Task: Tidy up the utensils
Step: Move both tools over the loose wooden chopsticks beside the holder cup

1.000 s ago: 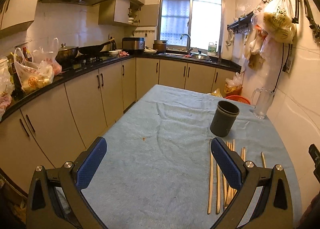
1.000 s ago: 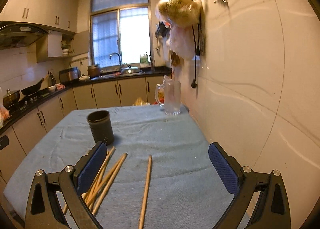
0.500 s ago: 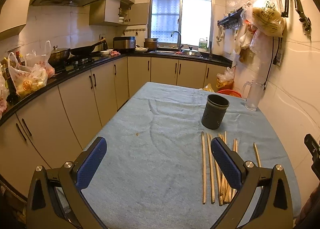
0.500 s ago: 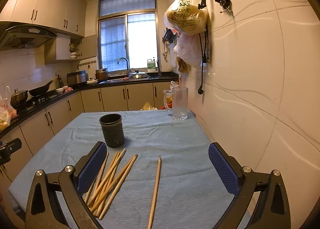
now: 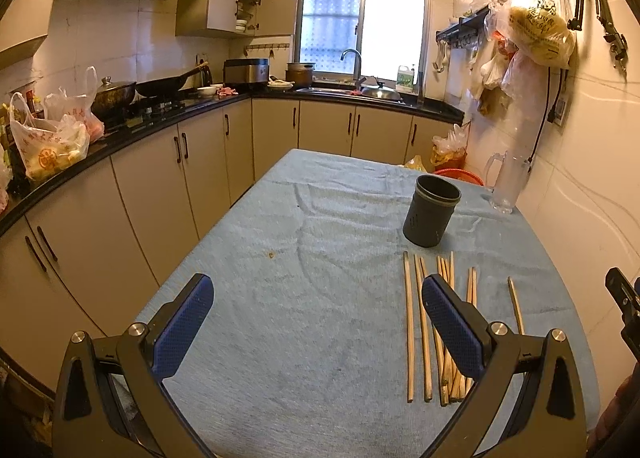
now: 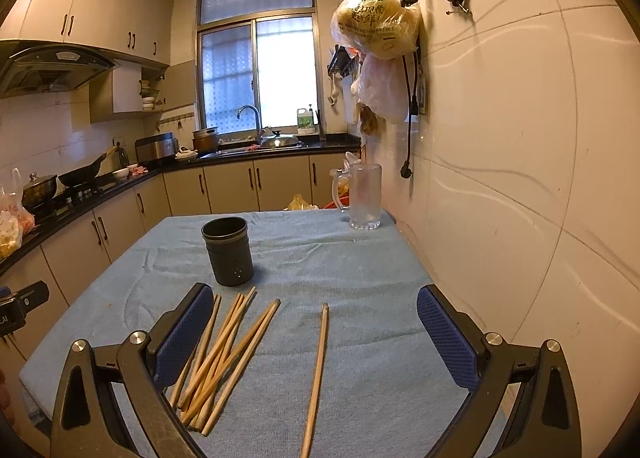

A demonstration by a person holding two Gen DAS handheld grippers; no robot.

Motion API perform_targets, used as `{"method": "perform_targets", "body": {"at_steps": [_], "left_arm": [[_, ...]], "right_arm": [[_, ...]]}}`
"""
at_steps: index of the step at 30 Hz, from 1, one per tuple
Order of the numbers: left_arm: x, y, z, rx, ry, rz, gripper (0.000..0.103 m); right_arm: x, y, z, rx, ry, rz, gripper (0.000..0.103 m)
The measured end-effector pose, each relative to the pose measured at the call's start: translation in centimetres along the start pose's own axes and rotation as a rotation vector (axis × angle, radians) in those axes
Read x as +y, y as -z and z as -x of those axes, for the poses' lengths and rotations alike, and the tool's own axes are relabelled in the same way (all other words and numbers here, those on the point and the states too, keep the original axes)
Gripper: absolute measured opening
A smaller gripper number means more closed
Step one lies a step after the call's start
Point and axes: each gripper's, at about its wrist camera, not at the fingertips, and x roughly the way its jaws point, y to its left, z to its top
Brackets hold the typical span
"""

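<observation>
Chopsticks (image 5: 440, 322) now lower, nearer.

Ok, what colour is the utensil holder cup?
Dark grey cup, clearest in the right wrist view.

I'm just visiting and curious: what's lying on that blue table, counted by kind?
Chopsticks: about 9 (the pile overlaps, and a gripper finger hides part of it)
Dark cup: 1
Glass mug: 1
Total: about 11
</observation>
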Motion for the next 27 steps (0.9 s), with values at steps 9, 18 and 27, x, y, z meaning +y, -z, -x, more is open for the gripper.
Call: {"method": "perform_targets", "body": {"at_steps": [9,18,27], "left_arm": [[-0.1,0.2,-1.0,0.027,0.004,0.004,0.103],[-0.1,0.4,-2.1,0.058,0.008,-0.001,0.103],[-0.1,0.6,-3.7,0.100,0.008,-0.010,0.103]], "right_arm": [[0.0,0.3,-0.8,0.024,-0.003,0.001,0.103],[0.0,0.7,-1.8,0.060,-0.006,-0.004,0.103],[-0.1,1.2,-3.2,0.099,-0.006,-0.009,0.103]]}}
